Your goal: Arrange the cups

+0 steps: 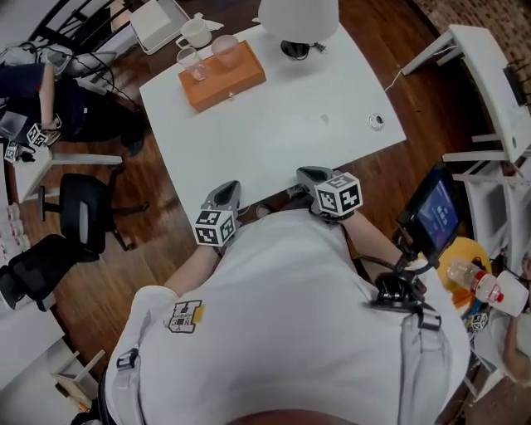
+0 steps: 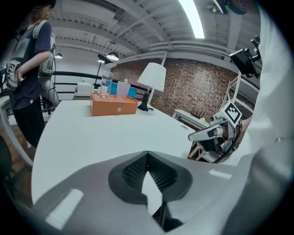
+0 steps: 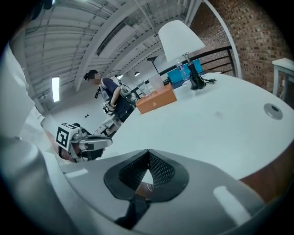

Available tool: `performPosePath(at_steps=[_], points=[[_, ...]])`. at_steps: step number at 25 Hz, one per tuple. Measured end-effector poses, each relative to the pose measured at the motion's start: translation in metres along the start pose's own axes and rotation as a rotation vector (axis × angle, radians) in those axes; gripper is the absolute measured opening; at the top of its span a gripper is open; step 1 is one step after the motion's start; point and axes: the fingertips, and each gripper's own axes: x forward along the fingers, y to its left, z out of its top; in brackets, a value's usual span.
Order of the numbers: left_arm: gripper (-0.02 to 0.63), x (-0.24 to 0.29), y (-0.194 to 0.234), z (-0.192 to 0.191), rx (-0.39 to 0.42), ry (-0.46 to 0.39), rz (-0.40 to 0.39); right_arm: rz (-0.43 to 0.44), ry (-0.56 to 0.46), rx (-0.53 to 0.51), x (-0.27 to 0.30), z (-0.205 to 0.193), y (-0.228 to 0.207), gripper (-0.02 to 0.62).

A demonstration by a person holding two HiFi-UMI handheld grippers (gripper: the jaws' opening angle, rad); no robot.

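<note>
At the near edge of the white desk (image 1: pixel 274 124), the left tool (image 1: pixel 222 193) and the right tool (image 1: pixel 310 177) are held side by side, pointing across the top. Each tool's own view shows its jaws pressed fully together with nothing between them.

Well ahead of the left tool, toward the desk's far side, lies an orange box (image 1: pixel 222 76). On it stand a clear cup (image 1: pixel 192 62) and a pinkish cup (image 1: pixel 226 50), close together. A white cup (image 1: pixel 196 33) stands just beyond the box, by the far corner. Far ahead of the right tool is a white-shaded lamp (image 1: pixel 299 17) on a black base. Ahead of that tool and to its right, a small round grommet (image 1: pixel 376 121) is set into the desk top.

Around the desk runs a dark wooden floor (image 1: pixel 149 224). A black chair (image 1: pixel 83 212) stands left of the left tool, and a lit screen (image 1: pixel 436 212) sits right of the right tool. Beyond the lamp rises a brick wall (image 2: pixel 197 87). A person (image 2: pixel 32 69) stands far ahead of the left tool, to its left.
</note>
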Motion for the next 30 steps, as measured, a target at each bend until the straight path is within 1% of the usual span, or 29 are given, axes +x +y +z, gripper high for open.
performPosePath(at_steps=[5, 12, 30], points=[[0.000, 0.009, 0.006, 0.003, -0.034, 0.013, 0.015, 0.001, 0.008, 0.003, 0.001, 0.003, -0.007, 0.000], [0.000, 0.019, 0.001, 0.007, -0.009, 0.016, 0.003, 0.000, 0.004, -0.022, 0.002, 0.012, -0.012, 0.000], [0.000, 0.023, 0.010, 0.015, -0.023, -0.004, 0.052, 0.031, 0.025, -0.047, 0.016, 0.028, -0.021, 0.000]])
